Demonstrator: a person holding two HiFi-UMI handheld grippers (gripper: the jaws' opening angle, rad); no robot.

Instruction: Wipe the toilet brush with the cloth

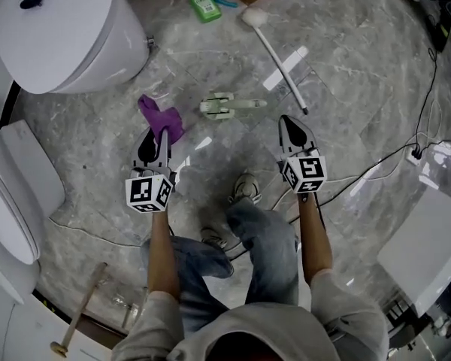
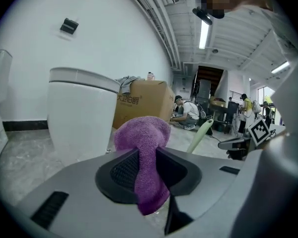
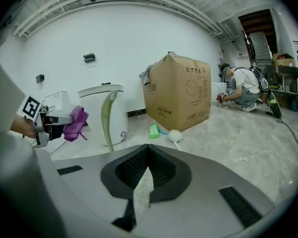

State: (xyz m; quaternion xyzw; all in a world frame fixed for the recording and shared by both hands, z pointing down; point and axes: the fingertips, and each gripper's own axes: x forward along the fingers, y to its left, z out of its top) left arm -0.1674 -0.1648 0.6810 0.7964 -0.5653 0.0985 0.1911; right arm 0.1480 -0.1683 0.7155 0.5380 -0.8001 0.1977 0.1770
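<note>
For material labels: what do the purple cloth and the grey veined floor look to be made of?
Purple cloth: likely terry or microfibre, matte, with a fuzzy looped nap.
Grey veined floor: polished marble or marble-look tile, glossy, mirroring the lights.

- Left gripper [image 1: 162, 134]: light grey shell, black tapered jaws with ribbed pads [image 2: 123, 170]; behind the jaws sits a white cube [image 1: 149, 192] with black square markers.
- Right gripper [image 1: 287, 120]: same grey-and-black build, same marker cube.
- Person: grey hooded top [image 1: 248, 329], sleeves [image 1: 146, 318] ending near the elbows, blue jeans [image 1: 267, 239], pale trainers [image 1: 246, 188].
</note>
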